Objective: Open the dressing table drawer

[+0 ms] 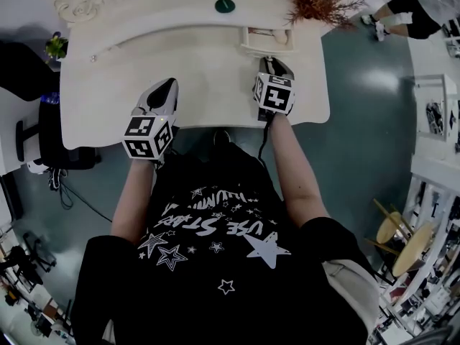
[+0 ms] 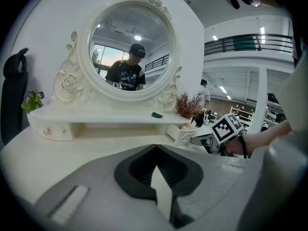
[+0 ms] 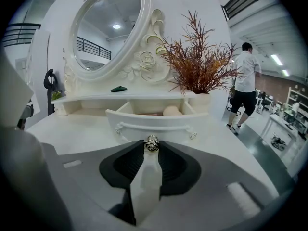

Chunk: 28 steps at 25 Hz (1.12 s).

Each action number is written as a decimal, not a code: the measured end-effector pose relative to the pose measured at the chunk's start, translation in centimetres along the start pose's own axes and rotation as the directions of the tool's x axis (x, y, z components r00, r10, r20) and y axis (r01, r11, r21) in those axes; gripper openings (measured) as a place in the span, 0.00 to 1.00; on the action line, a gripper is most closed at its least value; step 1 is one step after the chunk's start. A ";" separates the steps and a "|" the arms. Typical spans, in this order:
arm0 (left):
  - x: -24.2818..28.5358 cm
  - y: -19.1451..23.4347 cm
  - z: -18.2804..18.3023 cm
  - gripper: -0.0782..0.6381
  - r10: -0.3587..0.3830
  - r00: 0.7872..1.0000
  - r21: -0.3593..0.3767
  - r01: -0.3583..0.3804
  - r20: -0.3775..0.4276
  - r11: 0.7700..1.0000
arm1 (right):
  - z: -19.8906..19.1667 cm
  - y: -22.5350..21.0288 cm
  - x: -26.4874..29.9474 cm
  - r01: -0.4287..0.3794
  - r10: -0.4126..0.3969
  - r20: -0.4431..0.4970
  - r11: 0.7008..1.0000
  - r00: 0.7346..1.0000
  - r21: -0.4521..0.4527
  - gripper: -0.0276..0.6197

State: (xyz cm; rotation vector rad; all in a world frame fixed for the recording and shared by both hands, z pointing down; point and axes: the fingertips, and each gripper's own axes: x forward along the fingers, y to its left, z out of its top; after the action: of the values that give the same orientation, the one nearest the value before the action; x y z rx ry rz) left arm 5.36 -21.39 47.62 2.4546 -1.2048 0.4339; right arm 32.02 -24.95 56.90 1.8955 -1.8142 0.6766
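Knob (image 3: 152, 142) of the open drawer (image 3: 154, 122) tight in the right hand-held gripper (image 3: 152, 145); left hand-held gripper (image 2: 155, 148) closed, empty

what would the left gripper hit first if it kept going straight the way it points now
Most likely the bare white tabletop just ahead of the left gripper, well short of the shelf at the back, though depth is hard to judge from these views.

The cream-white dressing table surface (image 1: 194, 85) looks like painted wood, smooth with a soft sheen. The small silver drawer knob (image 3: 152, 143) is shiny, faceted metal. The right gripper (image 3: 152, 140) has a matt grey plastic shell and black ribbed, rubbery fingers (image 3: 174, 165). The round mirror (image 2: 130, 47) is bright glass. At the right of the head view, the grey-green floor (image 1: 359, 70) is glossy.
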 end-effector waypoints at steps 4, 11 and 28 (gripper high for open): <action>-0.4 0.0 0.2 0.11 -0.013 1.000 -0.001 0.013 0.004 1.000 | 0.0 0.1 -0.6 0.011 -0.011 0.008 1.000 1.000 0.004 0.24; 0.0 0.7 0.0 0.11 -0.058 0.998 -0.002 0.058 0.005 0.998 | 0.0 0.2 -0.9 0.035 -0.035 0.012 0.999 0.999 0.027 0.36; -6.1 6.3 -0.1 0.11 -0.277 0.961 0.053 0.278 -0.022 0.959 | -0.4 6.5 -10.2 0.233 -0.246 0.068 0.960 0.967 0.153 0.35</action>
State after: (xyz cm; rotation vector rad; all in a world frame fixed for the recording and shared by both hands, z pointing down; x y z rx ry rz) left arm -3.32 -20.73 46.30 2.6113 -0.8335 0.4082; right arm 25.28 -16.95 50.79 2.2269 -1.5845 0.6639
